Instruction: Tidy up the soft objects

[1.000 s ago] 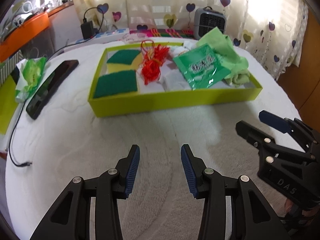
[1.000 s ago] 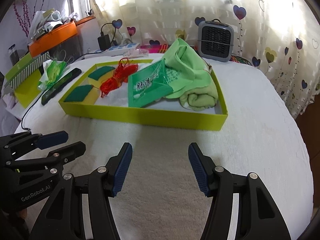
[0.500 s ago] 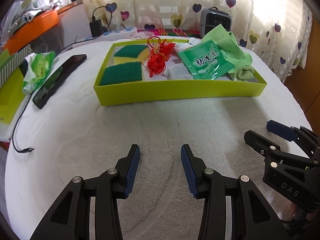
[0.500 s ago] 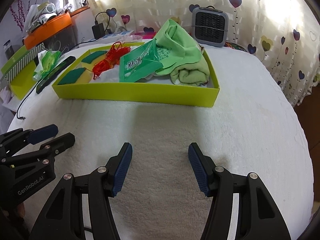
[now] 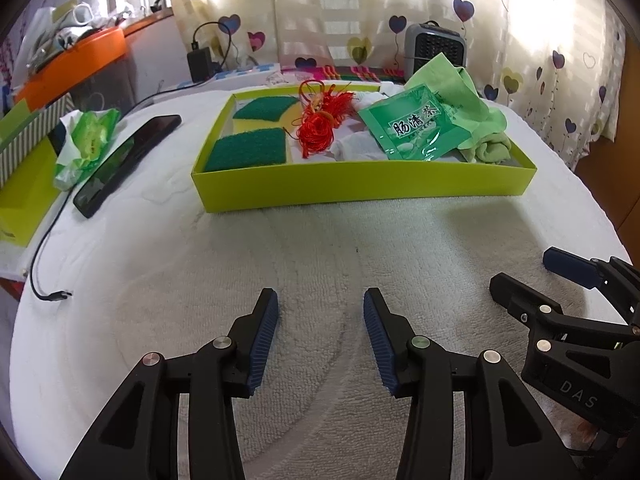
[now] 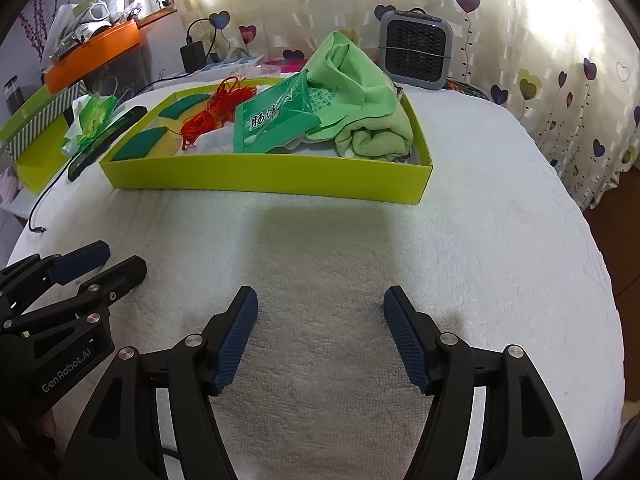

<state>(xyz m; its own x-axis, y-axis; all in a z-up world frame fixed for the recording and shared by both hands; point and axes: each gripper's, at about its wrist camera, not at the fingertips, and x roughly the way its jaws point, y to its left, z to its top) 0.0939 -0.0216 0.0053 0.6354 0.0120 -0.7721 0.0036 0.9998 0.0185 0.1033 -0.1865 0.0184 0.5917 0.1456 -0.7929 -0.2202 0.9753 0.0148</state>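
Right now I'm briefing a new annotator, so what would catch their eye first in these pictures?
The yellow-green tray sits mid-table on the white towel, crammed with a red cord bundle, a green tea packet and a light green cloth piled at its right end. Nearer the camera, the left gripper and right gripper are both open and empty above the towel.

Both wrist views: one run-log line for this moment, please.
left claw open, empty | right claw open, empty | both over white cloth | towel, packet, red cord in tray
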